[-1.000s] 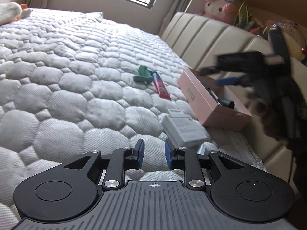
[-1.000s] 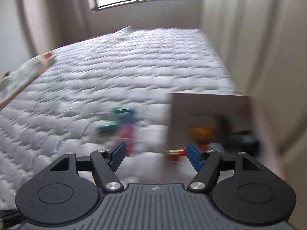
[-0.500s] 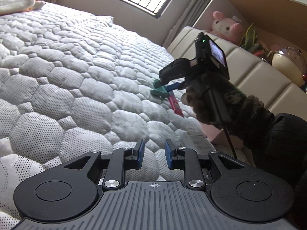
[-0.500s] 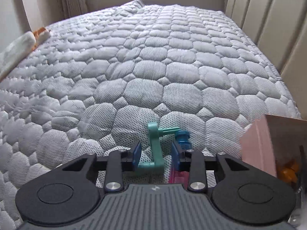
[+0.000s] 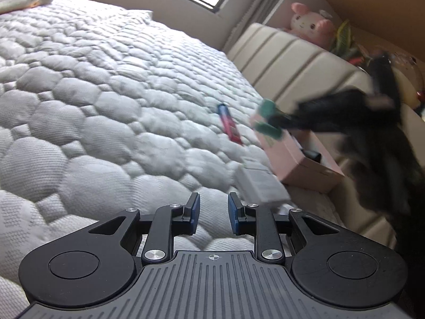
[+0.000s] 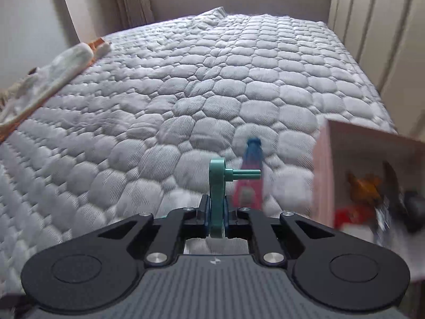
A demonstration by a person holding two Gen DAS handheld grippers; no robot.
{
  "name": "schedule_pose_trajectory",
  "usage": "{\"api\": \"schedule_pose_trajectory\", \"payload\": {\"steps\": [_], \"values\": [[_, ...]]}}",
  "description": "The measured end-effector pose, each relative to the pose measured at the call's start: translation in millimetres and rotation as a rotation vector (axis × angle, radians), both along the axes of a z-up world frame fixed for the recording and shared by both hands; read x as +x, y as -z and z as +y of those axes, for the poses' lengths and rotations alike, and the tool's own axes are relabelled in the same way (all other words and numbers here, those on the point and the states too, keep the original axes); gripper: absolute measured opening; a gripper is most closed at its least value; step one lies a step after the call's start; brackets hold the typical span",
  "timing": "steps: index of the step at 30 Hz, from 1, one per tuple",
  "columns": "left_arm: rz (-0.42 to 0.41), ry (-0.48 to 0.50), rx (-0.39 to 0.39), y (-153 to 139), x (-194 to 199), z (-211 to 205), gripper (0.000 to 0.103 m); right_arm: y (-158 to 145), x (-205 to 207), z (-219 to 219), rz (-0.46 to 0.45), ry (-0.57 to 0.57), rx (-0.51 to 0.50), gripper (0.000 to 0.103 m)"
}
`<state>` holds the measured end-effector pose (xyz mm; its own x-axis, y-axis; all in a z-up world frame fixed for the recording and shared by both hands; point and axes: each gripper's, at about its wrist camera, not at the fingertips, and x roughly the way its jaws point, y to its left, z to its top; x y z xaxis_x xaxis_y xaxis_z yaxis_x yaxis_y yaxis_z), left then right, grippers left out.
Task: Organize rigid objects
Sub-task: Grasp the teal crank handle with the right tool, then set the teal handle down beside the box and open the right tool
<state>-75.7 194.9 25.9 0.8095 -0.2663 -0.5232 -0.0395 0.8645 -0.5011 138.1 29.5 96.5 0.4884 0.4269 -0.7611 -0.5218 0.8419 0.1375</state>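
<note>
Left wrist view: the left gripper (image 5: 212,214) is held low over the bed (image 5: 106,111), its 2 fingers a narrow gap apart and empty, presumably kept out of the way. A white box (image 5: 261,183) lies just ahead to its right; the pink box (image 5: 300,159) is beyond that.

Right wrist view: the right gripper (image 6: 217,214) is clamped on a green crank (image 6: 219,186), gripped by its flat arm so the peg points right. The pink box (image 6: 342,170) stands ahead right, likely the drop-off. A red tube (image 6: 249,178) lies just ahead.

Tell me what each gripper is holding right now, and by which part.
The right gripper is shut on the green crank, clamping the lower end of its flat arm; the peg end sticks out ahead. The left gripper is open and holds nothing.
</note>
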Motion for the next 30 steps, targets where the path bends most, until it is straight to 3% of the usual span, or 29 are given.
{"api": "schedule_pose_trajectory", "payload": {"steps": [5,13,14,16,17,18,21,26,30], "values": [[0.005,0.045,0.027,-9.1,3.5,-29.4,0.025,-7.5,-71.4,-85.6,-0.098,0.073,-0.026,0.01],[0.042,0.081,0.108,-20.1,18.9,-76.0,0.025,49.5,-113.4,-180.1,-0.094,0.197,-0.115,0.01],[0.049,0.088,0.121,-20.5,22.1,-80.9,0.025,54.7,-116.5,-185.9,-0.102,0.205,-0.109,0.013],[0.058,0.096,0.146,-22.3,30.4,-89.0,0.025,62.6,-121.0,-197.4,-0.127,0.215,-0.087,0.04],[0.057,0.096,0.158,-24.4,36.8,-91.7,0.025,65.3,-124.5,-202.1,-0.154,0.223,-0.071,0.067],[0.053,0.095,0.172,-27.3,44.8,-93.6,0.025,68.1,-128.7,-206.2,-0.189,0.24,-0.051,0.079],[0.041,0.077,0.201,-38.4,83.4,-92.9,0.025,76.0,-135.4,-211.3,-0.273,0.265,-0.012,0.08],[0.075,-0.001,0.213,-44.3,178.8,-78.5,0.025,88.4,-129.8,-220.0,-0.296,0.296,0.069,0.08],[0.183,-0.069,0.289,-30.6,255.6,-74.9,0.025,97.6,-126.5,-227.4,-0.276,0.307,0.119,0.08]]}}
